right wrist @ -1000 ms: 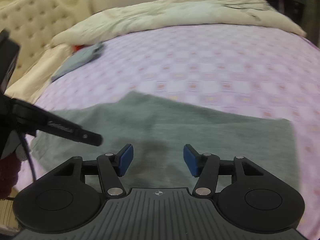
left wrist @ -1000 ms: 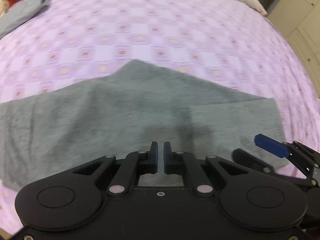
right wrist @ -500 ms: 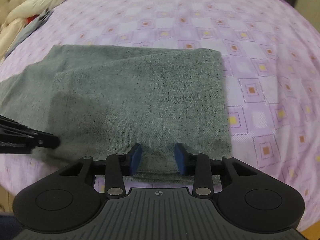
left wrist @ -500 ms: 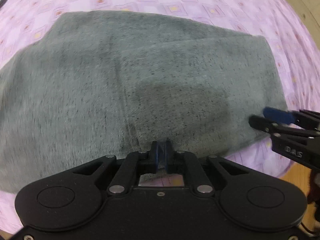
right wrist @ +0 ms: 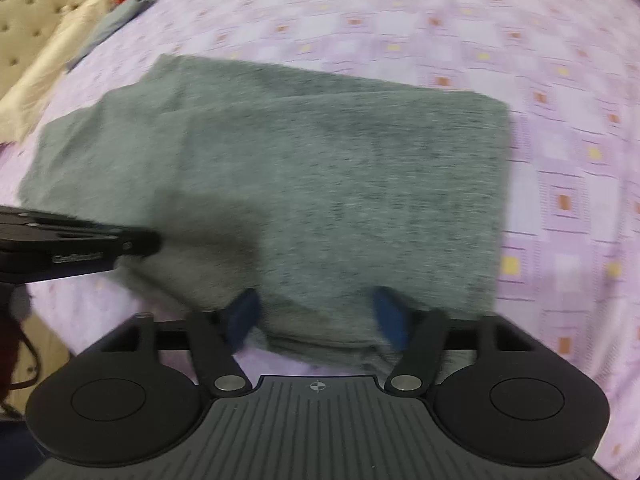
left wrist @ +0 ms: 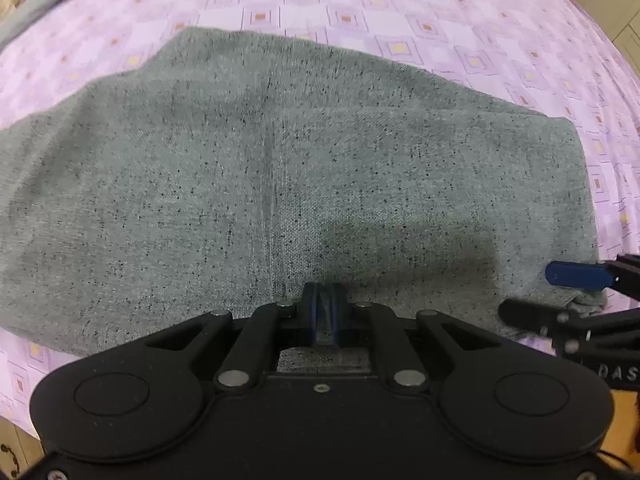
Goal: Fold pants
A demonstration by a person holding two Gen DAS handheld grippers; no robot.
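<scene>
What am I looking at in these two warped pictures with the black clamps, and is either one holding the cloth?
Each picture comes from a fisheye camera that a person carries on a handheld two-finger gripper, looking along its fingers. Both look down on grey speckled knit pants, folded flat on a purple checked bedsheet. The left gripper has its blue pads nearly together at the pants' near edge; whether it pinches cloth is unclear. The right gripper has just been opening: its pads stand wide apart, straddling the near edge without pressing it. Each gripper also shows at the other picture's side.
</scene>
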